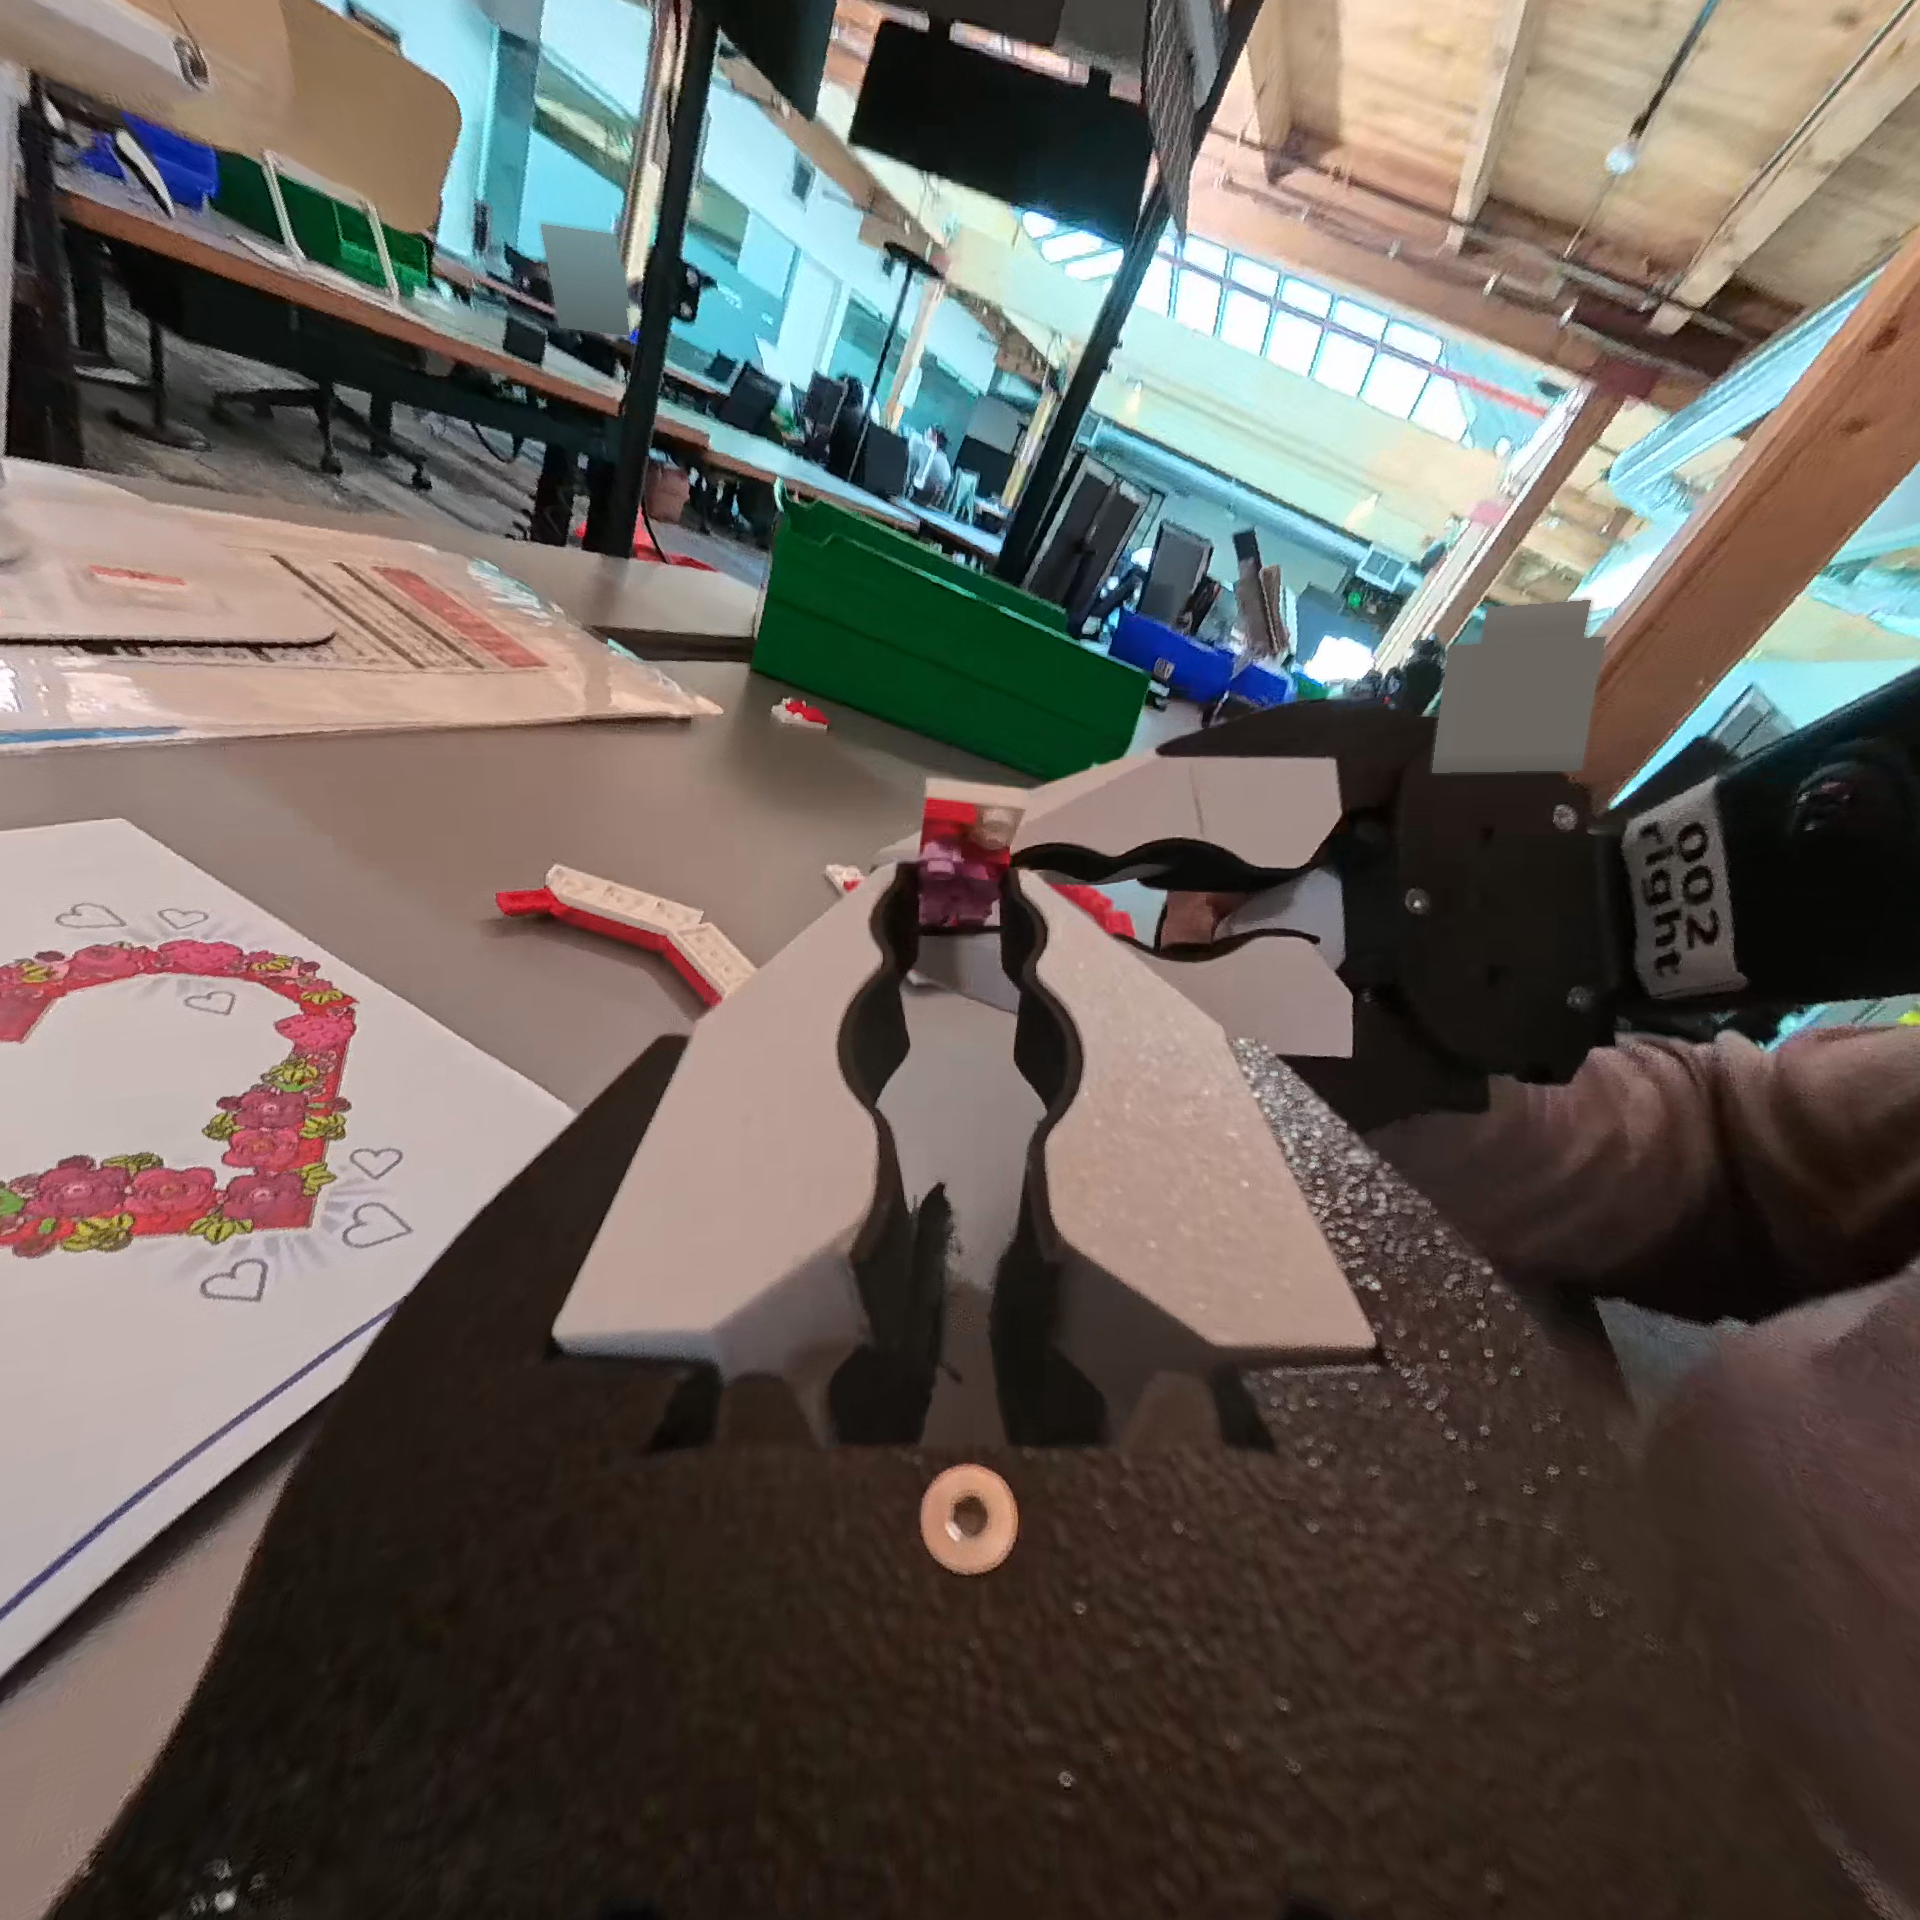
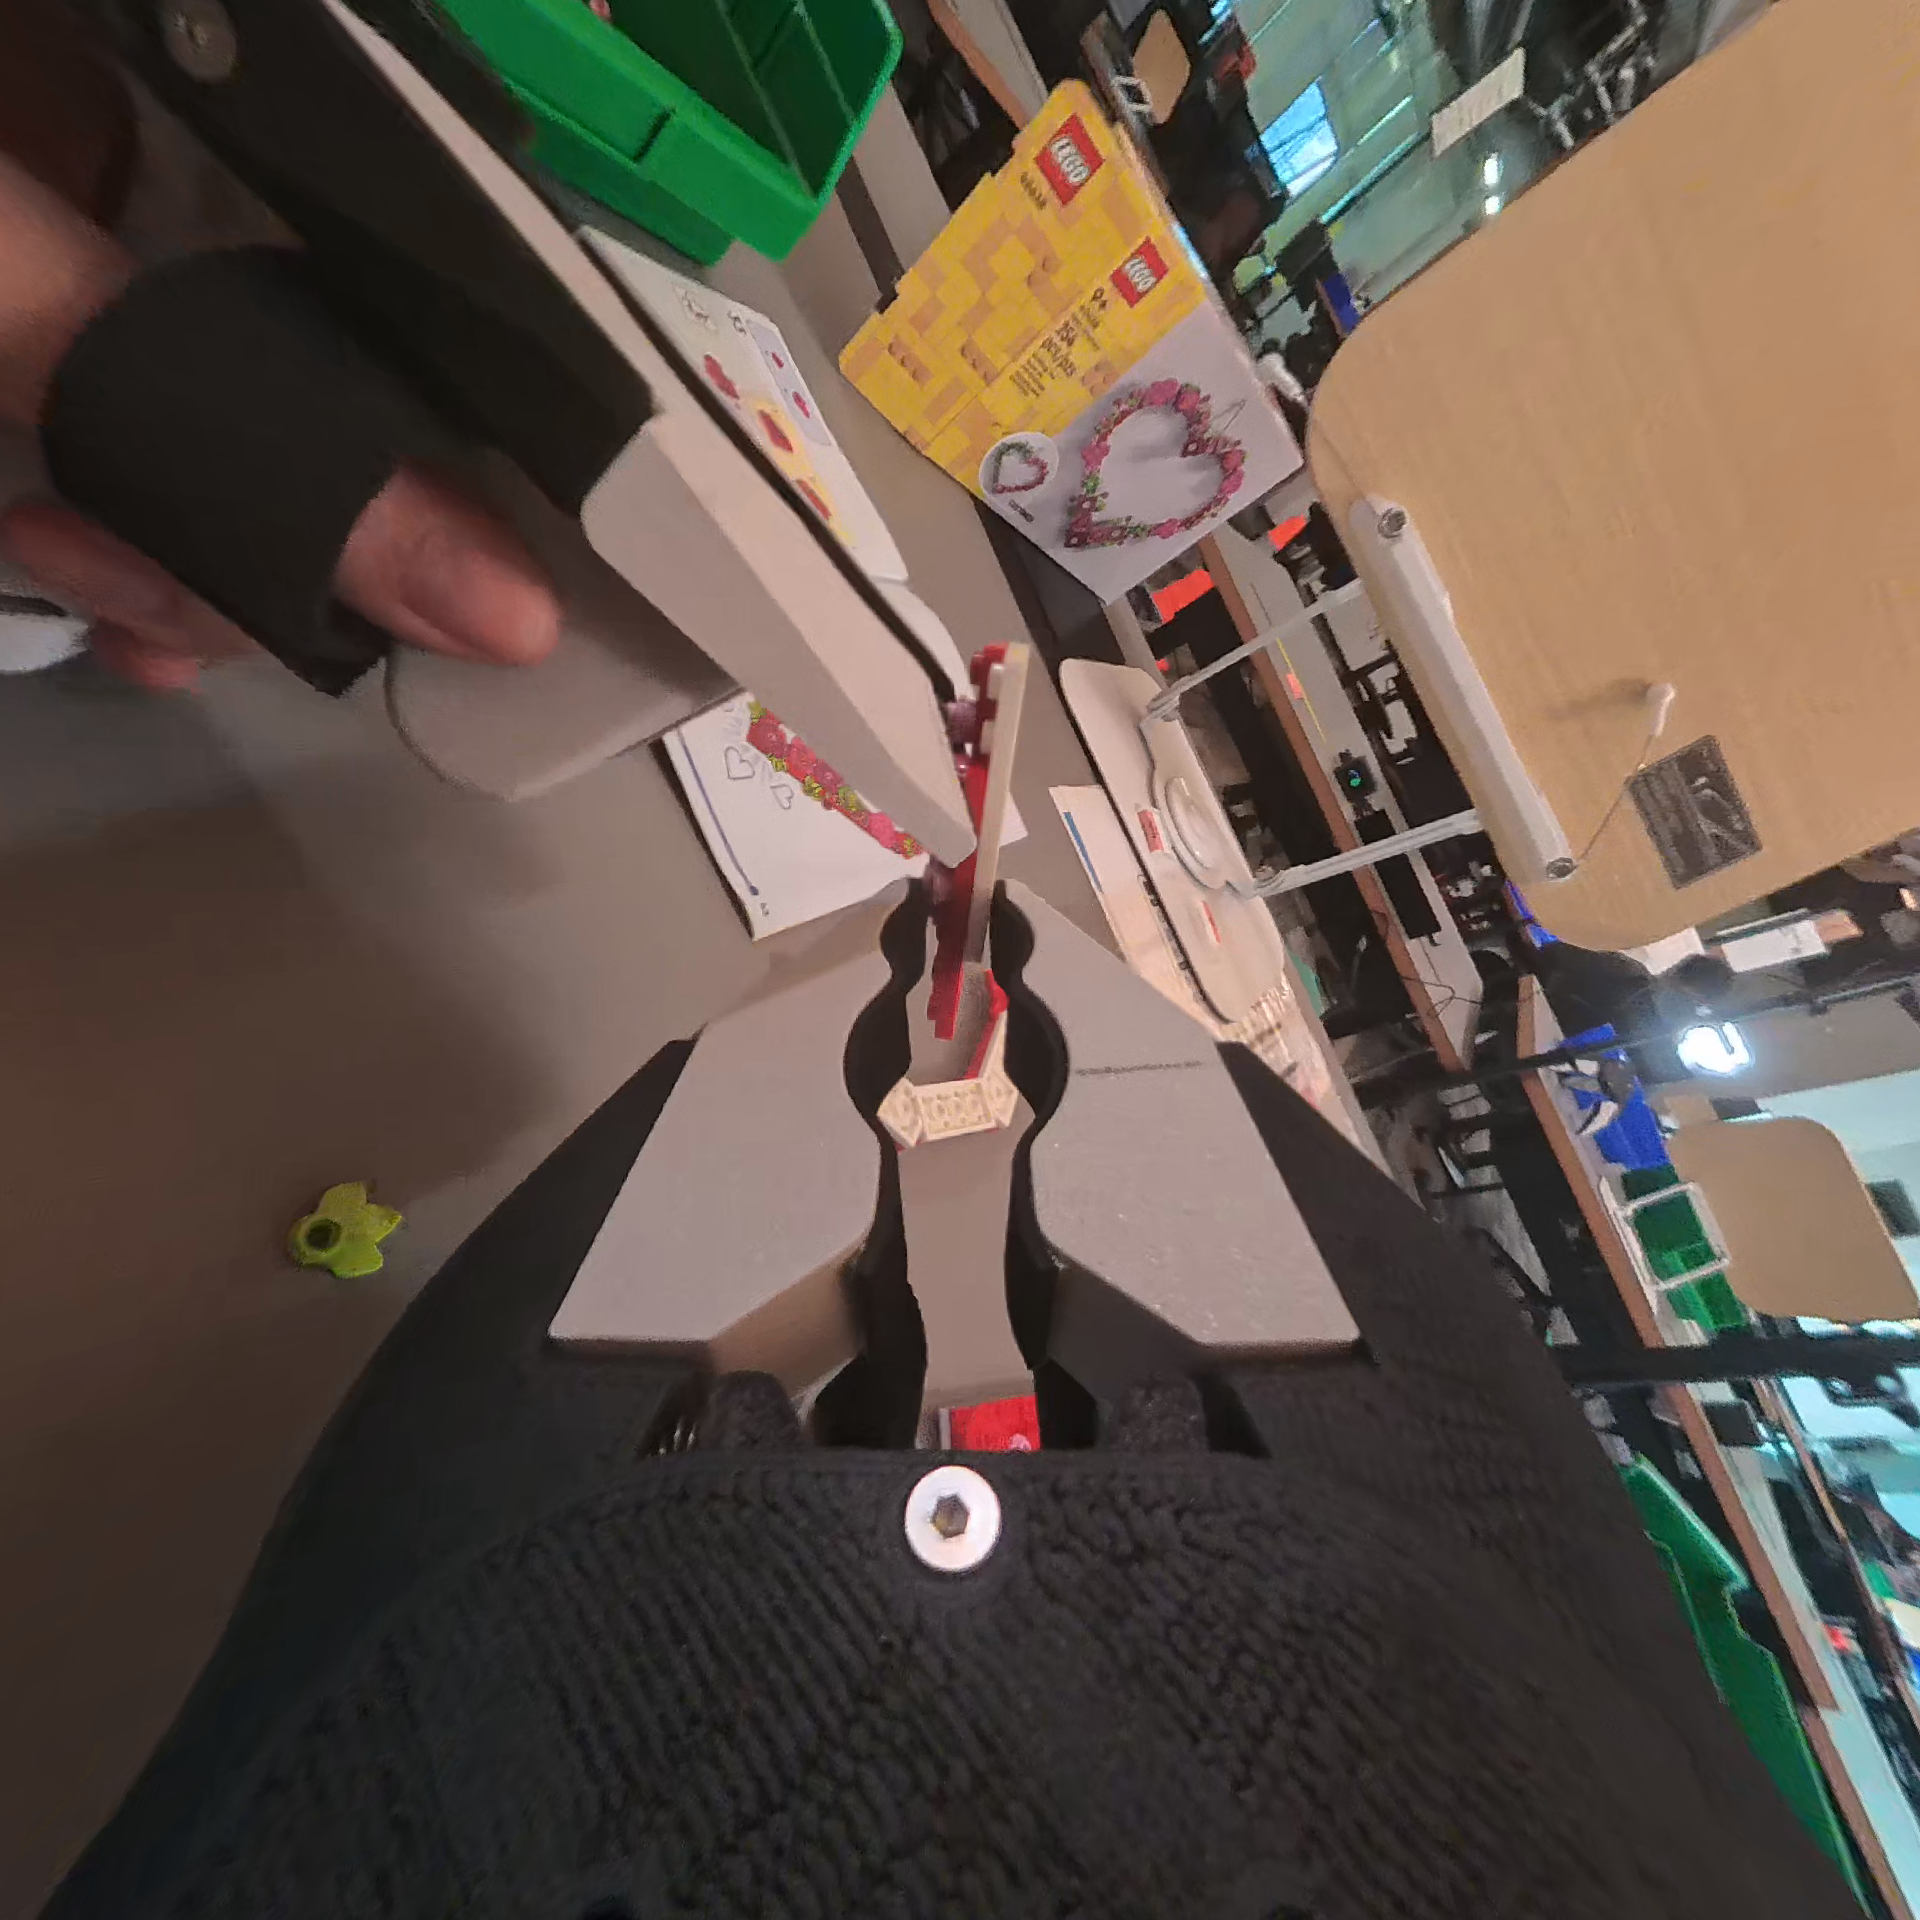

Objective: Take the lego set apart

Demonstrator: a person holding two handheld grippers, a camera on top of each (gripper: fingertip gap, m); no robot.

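My left gripper is shut on a pink and purple flower cluster that sits on a red and white lego strip. My right gripper is shut on that same strip and holds it edge-on above the table. In the left wrist view the right gripper comes in from the right, and its tips meet mine at the piece. In the right wrist view the left gripper comes in from the upper left onto the flowers. A white angled end shows between the right fingers.
A loose red and white curved segment and small red bits lie on the grey table. A green bin, an instruction sheet, a plastic bag, the yellow set box and a lime leaf piece are around. My two grippers' fingertips are within a few centimetres of each other. About 11 cm separates my right fingertips from the lime leaf piece.
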